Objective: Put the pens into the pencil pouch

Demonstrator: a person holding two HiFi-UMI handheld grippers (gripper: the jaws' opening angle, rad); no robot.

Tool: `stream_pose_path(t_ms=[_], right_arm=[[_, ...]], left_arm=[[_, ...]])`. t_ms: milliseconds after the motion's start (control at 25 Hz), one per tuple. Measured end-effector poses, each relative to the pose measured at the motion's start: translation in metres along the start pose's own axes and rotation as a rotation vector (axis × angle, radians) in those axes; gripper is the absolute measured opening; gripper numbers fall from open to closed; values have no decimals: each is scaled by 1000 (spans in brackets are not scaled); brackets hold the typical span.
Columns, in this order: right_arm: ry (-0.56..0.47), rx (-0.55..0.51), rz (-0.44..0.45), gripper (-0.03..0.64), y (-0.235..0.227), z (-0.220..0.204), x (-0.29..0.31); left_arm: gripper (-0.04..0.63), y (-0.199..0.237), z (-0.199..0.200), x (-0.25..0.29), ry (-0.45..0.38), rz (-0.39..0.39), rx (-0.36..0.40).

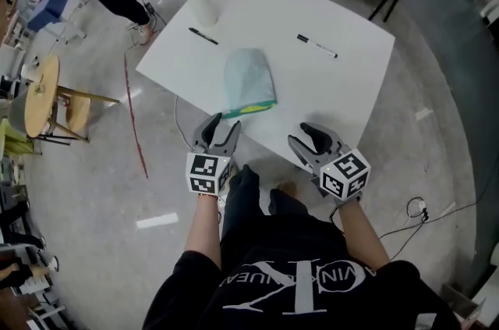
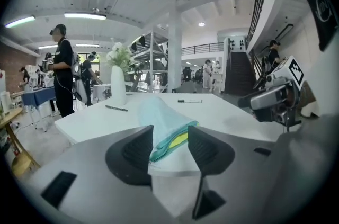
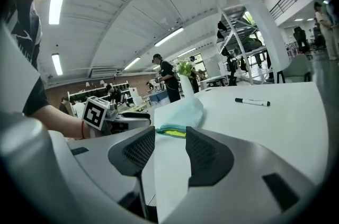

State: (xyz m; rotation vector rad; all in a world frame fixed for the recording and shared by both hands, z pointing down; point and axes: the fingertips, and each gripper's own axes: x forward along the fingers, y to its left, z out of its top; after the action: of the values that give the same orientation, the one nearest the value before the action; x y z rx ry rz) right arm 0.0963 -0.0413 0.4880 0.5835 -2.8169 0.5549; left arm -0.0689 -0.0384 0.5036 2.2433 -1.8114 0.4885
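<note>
The step in hand looks like the approach. Both tools hover at the lower middle of the head view, just short of the table's (image 1: pixel 343 86) near edge. The left gripper (image 1: pixel 221 124) has its jaws spread with nothing pinched, lined up on the near corner of the pencil pouch (image 1: pixel 248 79). The right gripper (image 1: pixel 308 135) is likewise spread and empty. To do this well, the left should probably take one lip of the pouch's mouth rather than the whole flat body, so the opening stays gaping. The right would then reach for a pen and grip it near mid-barrel so it does not swing. The pouch is soft pale-teal fabric, flat and rounded at its far end. It lies at the centre of the frame with its mouth toward the person, showing a yellow-green lining and a teal edge. It will likely slide on the smooth white tabletop if pushed. A slim black pen (image 1: pixel 203 36) lies at upper left beside a white vase (image 1: pixel 201 5) of flowers. A white-barrelled, black-capped marker (image 1: pixel 316 46) lies at upper right. Both pens are well apart from the pouch; they are thin, hard and liable to roll.
</note>
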Motion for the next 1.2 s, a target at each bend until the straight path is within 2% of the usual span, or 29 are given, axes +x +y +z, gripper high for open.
stream_pose_path(t_ms=[120,240,440,640,720,800,920,1000,1120,1200], right_arm=[[-1,22,-34,192,-9,0,1],[1,35,-57,192,-11,3,5],[-11,62,-86,193,-14,17,27],[-23,62,-76,196,-5,40,75],[-26,53,-74,198,-3,48,93],[-26,47,-79,198,-4,56,108],[-20,43,-89,199,-6,62,124],[-12,35,-93,199,-8,66,132],[-5,25,-102,201,-12,72,139],[-2,23,-111,201,-15,74,142]], left_arm=[[193,6,-3,21,44,-32,65],[198,13,-3,36,65,-81,94],[198,32,4,40,43,-124,86],[198,71,15,38,13,-132,49],[198,78,21,38,-7,-161,50],[198,73,25,40,-24,-226,71],[228,45,24,44,-28,-379,167],[242,26,16,50,13,-468,258],[249,6,-3,61,108,-551,398],[247,0,-13,68,154,-571,466]])
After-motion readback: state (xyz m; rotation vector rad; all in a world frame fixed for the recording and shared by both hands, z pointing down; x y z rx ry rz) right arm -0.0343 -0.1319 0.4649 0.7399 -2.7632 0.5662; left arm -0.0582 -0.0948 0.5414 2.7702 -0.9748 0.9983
